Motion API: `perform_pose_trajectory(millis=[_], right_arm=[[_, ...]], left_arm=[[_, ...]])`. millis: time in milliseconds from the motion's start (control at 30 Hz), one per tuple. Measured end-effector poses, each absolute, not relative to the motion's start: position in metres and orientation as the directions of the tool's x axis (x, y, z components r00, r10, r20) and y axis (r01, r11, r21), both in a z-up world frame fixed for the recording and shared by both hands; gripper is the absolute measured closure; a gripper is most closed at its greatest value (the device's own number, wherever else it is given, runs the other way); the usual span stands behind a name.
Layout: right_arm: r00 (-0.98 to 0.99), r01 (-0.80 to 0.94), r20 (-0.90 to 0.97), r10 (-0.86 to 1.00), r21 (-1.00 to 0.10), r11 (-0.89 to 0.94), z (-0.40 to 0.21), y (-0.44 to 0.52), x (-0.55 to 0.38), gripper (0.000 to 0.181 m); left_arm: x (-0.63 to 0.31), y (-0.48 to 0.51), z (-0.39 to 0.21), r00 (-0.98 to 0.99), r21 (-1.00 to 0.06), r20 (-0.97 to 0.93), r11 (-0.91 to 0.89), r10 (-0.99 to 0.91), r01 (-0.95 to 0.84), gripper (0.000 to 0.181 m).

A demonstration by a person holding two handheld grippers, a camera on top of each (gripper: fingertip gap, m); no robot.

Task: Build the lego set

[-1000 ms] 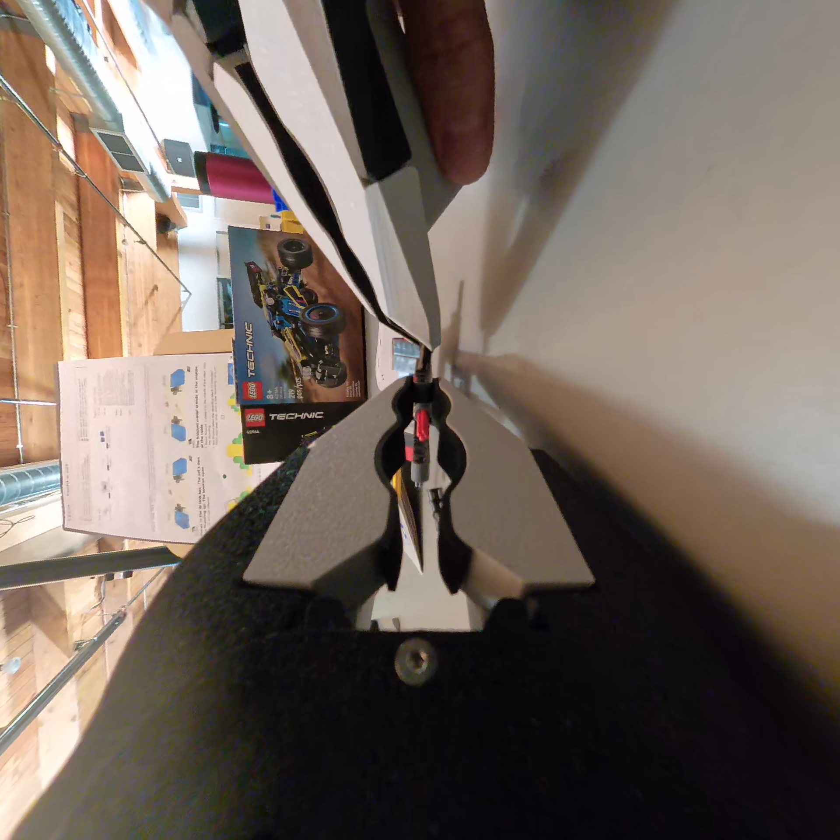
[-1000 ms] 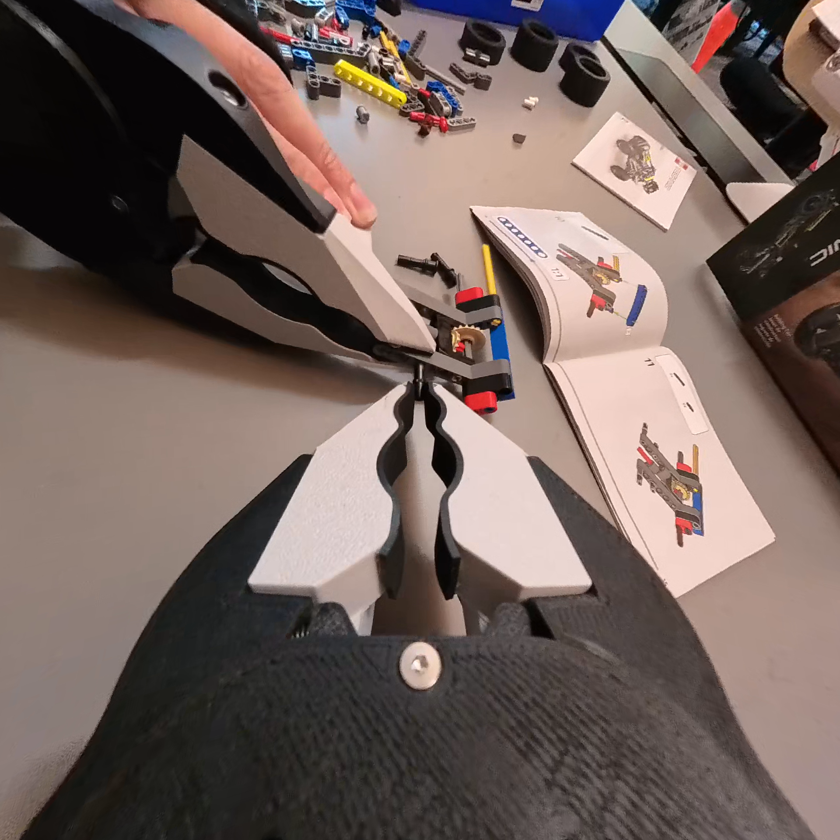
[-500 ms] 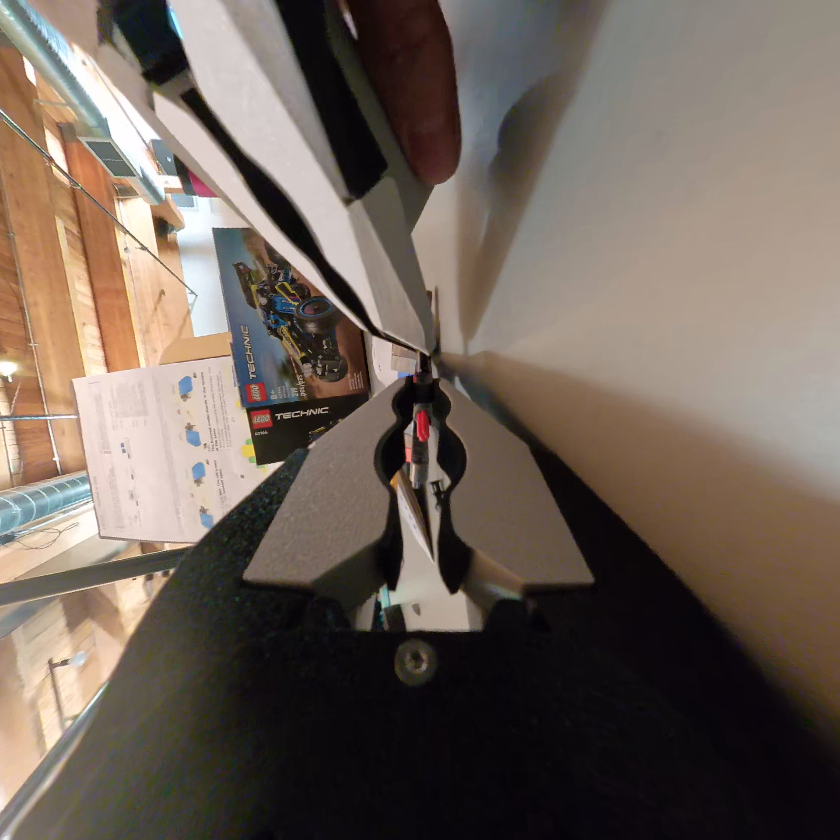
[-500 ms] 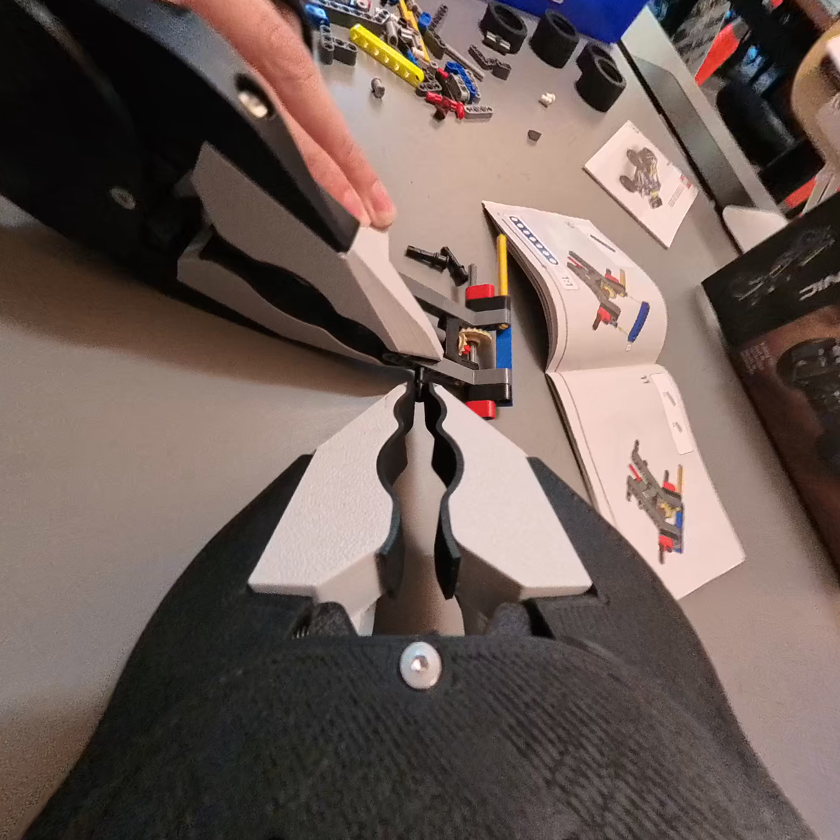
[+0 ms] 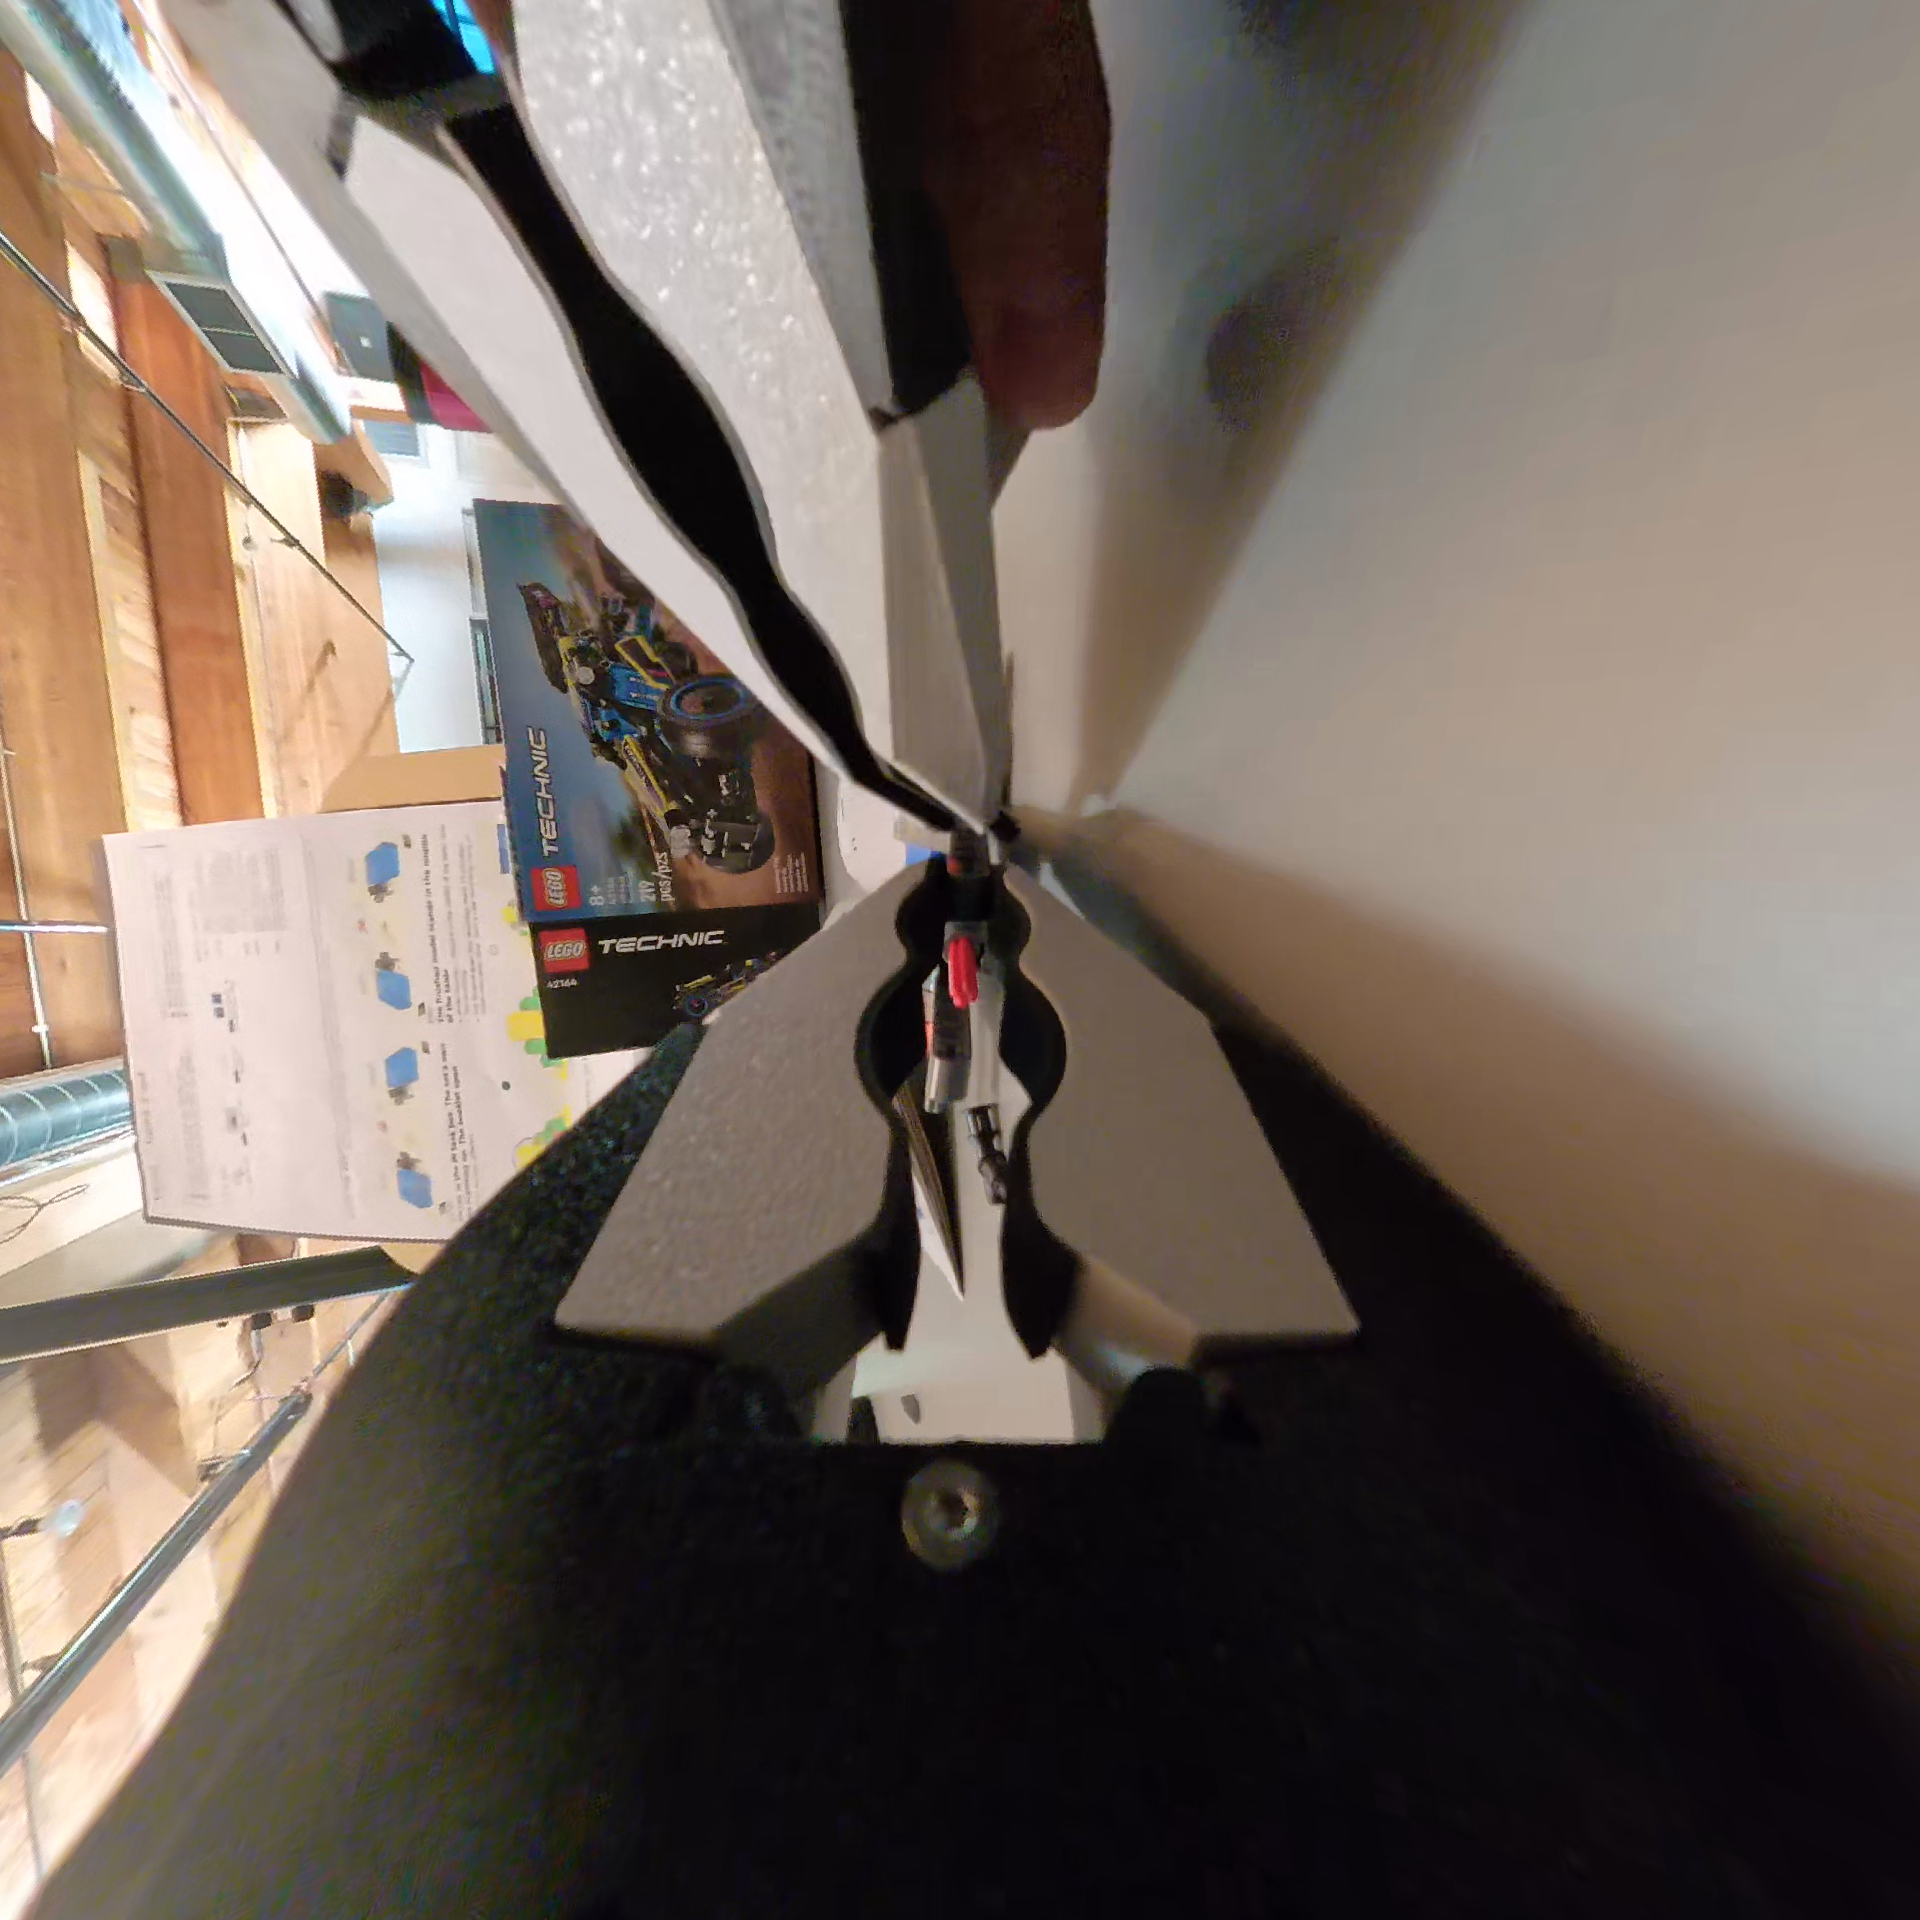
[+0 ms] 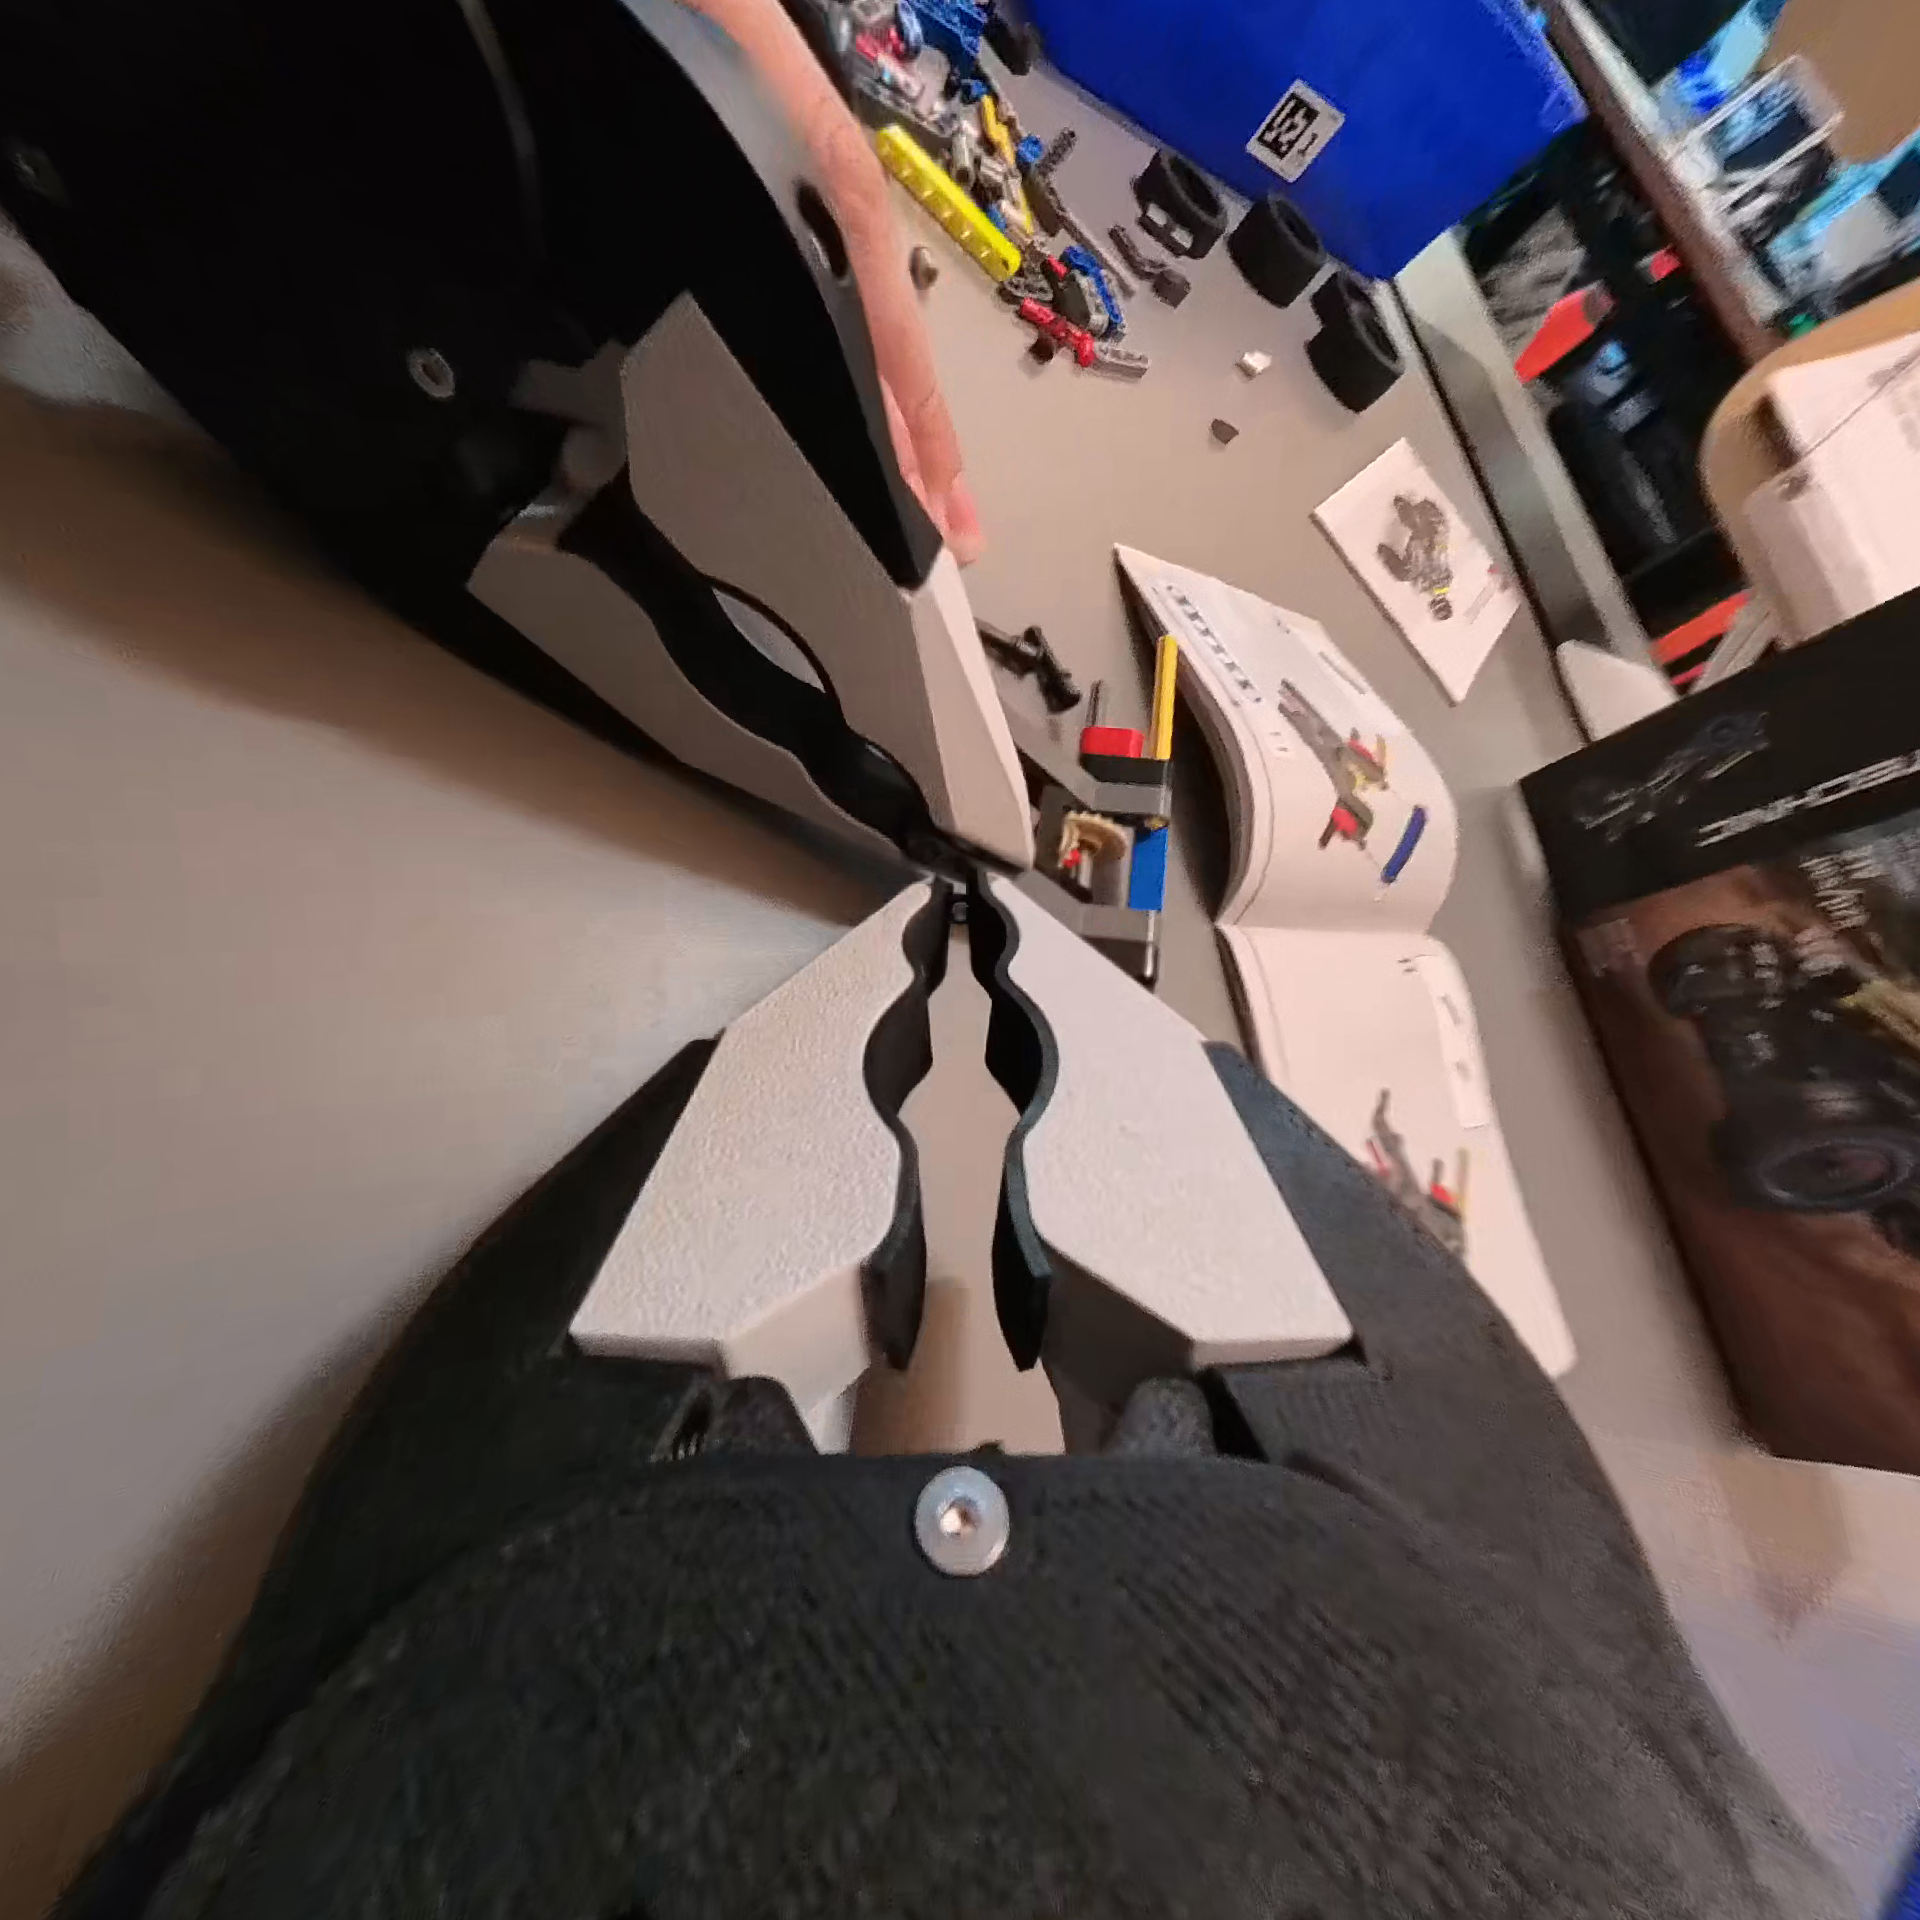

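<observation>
Four black tyres [image 6: 1278,249], two booklets [image 6: 1340,790], one box [image 6: 1766,997].

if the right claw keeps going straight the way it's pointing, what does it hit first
Most likely the tip of the other grey claw, the left one, which sits right against the right claw and its small black pin. Just behind lies the grey, blue and red lego assembly. The gap is too blurred to judge.

- Blue bin [image 6: 1340,114], upper right of the right wrist frame.
- Duct [image 5: 156,208], upper left of the left wrist frame.
- Printed sheet [image 5: 301,1018], left.
</observation>
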State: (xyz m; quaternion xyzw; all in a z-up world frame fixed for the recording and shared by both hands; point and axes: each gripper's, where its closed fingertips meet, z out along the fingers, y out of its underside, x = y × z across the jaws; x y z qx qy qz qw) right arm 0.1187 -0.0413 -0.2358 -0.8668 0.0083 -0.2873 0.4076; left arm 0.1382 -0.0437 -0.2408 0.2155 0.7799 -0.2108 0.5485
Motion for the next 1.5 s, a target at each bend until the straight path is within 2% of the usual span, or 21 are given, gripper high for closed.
perform_pose_trajectory(millis=[133,233,300,500,667,800,1133,1233,1400,1500], right_arm=[[0.886,0.100,0.376,-0.271,-0.725,-0.681,-0.246,-0.053,0.117,0.179],[0.926,-0.055,0.201,-0.319,-0.764,-0.643,-0.246,-0.062,0.110,0.179],[0.913,-0.082,0.211,-0.350,-0.744,-0.664,-0.249,-0.074,0.113,0.179],[0.920,-0.117,0.169,-0.355,-0.744,-0.658,-0.255,-0.079,0.110,0.177],[0.924,-0.134,0.140,-0.356,-0.753,-0.645,-0.254,-0.084,0.110,0.164],[0.934,-0.153,0.103,-0.343,-0.752,-0.642,-0.255,-0.081,0.106,0.173],[0.926,-0.211,0.050,-0.374,-0.752,-0.625,-0.256,-0.078,0.109,0.179],[0.931,-0.176,0.083,-0.355,-0.749,-0.638,-0.256,-0.078,0.109,0.179],[0.909,-0.008,0.279,-0.309,-0.732,-0.681,-0.254,-0.066,0.116,0.178],[0.889,0.057,0.332,-0.316,-0.765,-0.642,-0.242,-0.058,0.118,0.177]], left_arm=[[0.138,-0.044,-0.241,-0.290,-0.074,-0.950,0.816,0.118,0.573,0.176],[0.138,-0.044,-0.241,-0.285,-0.067,-0.951,0.816,0.122,0.574,0.176],[0.138,-0.044,-0.241,-0.281,-0.062,-0.951,0.817,0.125,0.574,0.176],[0.137,-0.044,-0.241,-0.278,-0.058,-0.952,0.816,0.128,0.575,0.176],[0.137,-0.044,-0.241,-0.280,-0.061,-0.952,0.816,0.126,0.575,0.176],[0.137,-0.044,-0.241,-0.278,-0.060,-0.952,0.815,0.127,0.576,0.176],[0.137,-0.044,-0.240,-0.279,-0.062,-0.952,0.816,0.125,0.575,0.175],[0.137,-0.044,-0.240,-0.281,-0.065,-0.952,0.814,0.123,0.577,0.175],[0.135,-0.046,-0.239,-0.296,-0.091,-0.949,0.807,0.108,0.584,0.176],[0.135,-0.046,-0.238,-0.309,-0.115,-0.947,0.803,0.090,0.584,0.176]])
